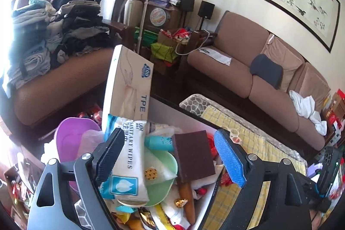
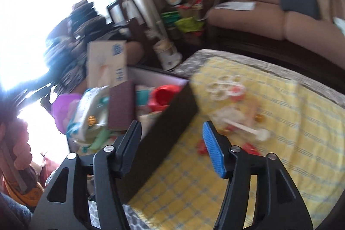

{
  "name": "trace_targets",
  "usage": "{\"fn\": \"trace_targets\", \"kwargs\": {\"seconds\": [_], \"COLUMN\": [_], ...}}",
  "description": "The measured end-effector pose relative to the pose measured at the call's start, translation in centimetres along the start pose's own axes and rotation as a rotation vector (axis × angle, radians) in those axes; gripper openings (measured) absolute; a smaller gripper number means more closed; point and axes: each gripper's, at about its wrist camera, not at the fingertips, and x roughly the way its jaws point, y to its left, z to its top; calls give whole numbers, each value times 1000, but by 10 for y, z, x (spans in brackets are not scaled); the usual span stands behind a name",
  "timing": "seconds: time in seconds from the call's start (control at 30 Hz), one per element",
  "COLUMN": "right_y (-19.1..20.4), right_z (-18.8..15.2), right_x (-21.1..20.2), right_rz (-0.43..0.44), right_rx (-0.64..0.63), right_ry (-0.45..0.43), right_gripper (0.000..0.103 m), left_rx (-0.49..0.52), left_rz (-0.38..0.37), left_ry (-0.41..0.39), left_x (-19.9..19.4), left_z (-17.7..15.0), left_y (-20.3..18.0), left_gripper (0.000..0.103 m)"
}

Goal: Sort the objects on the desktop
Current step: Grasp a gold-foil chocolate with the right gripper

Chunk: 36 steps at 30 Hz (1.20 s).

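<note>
My left gripper (image 1: 170, 156) is open and empty above a full storage box (image 1: 208, 197). In the box lie a sanitary wipes pack (image 1: 127, 167), a green bowl (image 1: 160, 189), a brown sponge block (image 1: 194, 156), a wooden handle (image 1: 187, 202) and a tall TPE glove box (image 1: 129, 83). My right gripper (image 2: 172, 148) is open and empty over the dark wall of the same box (image 2: 168, 128). The right wrist view is blurred. On the yellow checked cloth (image 2: 269, 154) lie clear rings (image 2: 224, 87), red pieces (image 2: 250, 147) and a white stick (image 2: 248, 128).
A purple bowl (image 1: 71, 139) sits left of the box. A brown sofa (image 1: 248, 70) stands behind the table, an armchair with stacked clothes (image 1: 60, 21) to the left. Clutter fills the corner shelf (image 1: 166, 21). A person's hand (image 2: 19, 143) shows at the left edge.
</note>
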Motion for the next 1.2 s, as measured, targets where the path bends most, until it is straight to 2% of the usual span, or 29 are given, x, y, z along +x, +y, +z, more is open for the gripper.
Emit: {"fn": "trace_targets", "kwargs": {"seconds": [0.07, 0.2, 0.27, 0.37, 0.4, 0.47, 0.53, 0.63, 0.73, 0.8, 0.83, 0.97, 1.1, 1.2], "right_y": [-22, -64, -78, -87, -92, -106, -115, -121, -126, -127, -130, -141, -152, -156], "right_z": [-2, -8, -15, -28, -33, -40, -41, -45, -54, -52, -51, -51, -51, -49], "right_x": [-7, -5, 12, 49, 64, 88, 101, 117, 131, 130, 129, 120, 91, 63], "right_rz": [-49, -116, -165, -311, -326, -300, -280, -269, -265, -284, -273, -211, -241, -285], "right_rx": [47, 131, 108, -2, -14, 20, 35, 25, 45, 34, 51, 128, 188, 222], "right_ry": [-17, 1, 79, 225, 279, 348, 355, 363, 414, 397, 384, 357, 301, 255], "right_gripper": [63, 63, 63, 63, 62, 51, 49, 49, 36, 28, 21, 19, 19, 19], "left_rx": [11, 100, 166, 157, 157, 226, 276, 261, 294, 321, 329, 334, 360, 454], "left_rz": [-34, -186, -250, -351, -375, -389, -414, -422, -379, -358, -353, -338, -337, -331], "left_ry": [10, 79, 121, 153, 181, 263, 301, 342, 342, 315, 306, 317, 367, 465], "left_x": [2, 15, 24, 41, 49, 72, 86, 102, 108, 107, 107, 112, 129, 150], "left_z": [-1, -9, -17, -25, -29, -43, -55, -63, -67, -68, -68, -69, -81, -102], "left_y": [-6, -41, -65, -91, -99, -125, -146, -160, -166, -166, -166, -165, -174, -188], "left_gripper": [87, 88, 88, 88, 88, 88, 88, 88, 88, 88, 88, 88, 88, 88]}}
